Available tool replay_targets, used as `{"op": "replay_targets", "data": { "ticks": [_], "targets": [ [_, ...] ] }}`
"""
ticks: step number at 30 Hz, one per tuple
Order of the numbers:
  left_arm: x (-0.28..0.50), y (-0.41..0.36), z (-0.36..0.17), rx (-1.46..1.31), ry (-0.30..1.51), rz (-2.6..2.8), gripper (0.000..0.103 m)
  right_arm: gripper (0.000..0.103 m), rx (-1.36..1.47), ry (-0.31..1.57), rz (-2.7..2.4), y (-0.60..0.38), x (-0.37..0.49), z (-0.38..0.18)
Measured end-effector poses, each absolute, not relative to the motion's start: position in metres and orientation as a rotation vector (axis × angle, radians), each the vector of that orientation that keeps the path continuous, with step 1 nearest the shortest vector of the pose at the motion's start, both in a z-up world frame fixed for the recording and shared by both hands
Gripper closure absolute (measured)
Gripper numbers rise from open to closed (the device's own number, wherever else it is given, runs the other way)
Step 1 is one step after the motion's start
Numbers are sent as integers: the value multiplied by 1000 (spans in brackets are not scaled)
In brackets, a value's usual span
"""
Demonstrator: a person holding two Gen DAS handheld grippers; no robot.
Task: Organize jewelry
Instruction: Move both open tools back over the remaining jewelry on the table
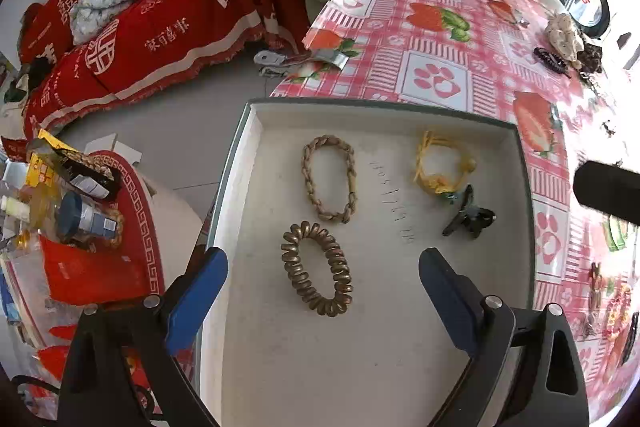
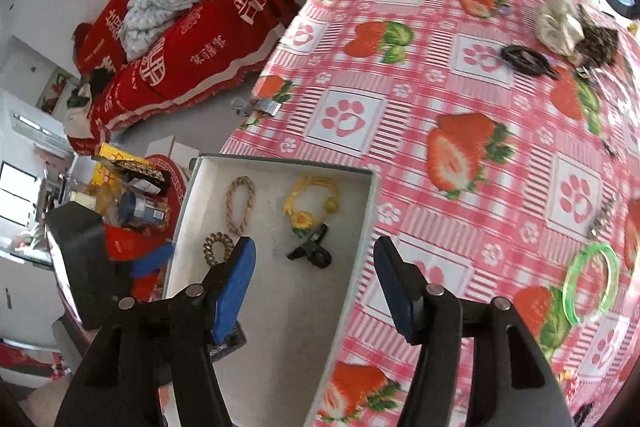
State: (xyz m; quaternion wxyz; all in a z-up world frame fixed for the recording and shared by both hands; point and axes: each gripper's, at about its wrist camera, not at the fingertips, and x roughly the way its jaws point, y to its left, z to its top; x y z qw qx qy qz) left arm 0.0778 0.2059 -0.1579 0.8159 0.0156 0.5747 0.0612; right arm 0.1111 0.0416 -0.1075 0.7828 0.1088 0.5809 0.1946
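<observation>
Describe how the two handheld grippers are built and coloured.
Both look alike. The left gripper has two black angular arms with silver round pivot pins, each ending in flat blue fingers. The right gripper has the same black frame, silver pins and blue fingers. No cables, markings or sleeves are visible.

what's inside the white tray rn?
Inside the white tray: braided tan bracelet, bronze spiral hair tie, yellow flower bracelet, black hair clip. The near end is covered by the left tool arms.
</observation>
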Motion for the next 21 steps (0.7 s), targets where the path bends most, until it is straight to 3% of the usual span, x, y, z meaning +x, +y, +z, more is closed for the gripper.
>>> {"op": "replay_targets", "data": {
  "ticks": [7,15,19,21],
  "targets": [
    [75,196,-150,55,1235,128,2,34,290,1270,355,2,94,-112],
    [68,153,-133,85,1230,22,0,18,361,1284,258,-52,68,-119],
    [67,119,-127,105,1240,-39,0,2,419,1282,176,-89,52,-123],
    [65,99,-124,129,1237,-68,0,0,439,1275,145,-105,44,-124]
  ]
}}
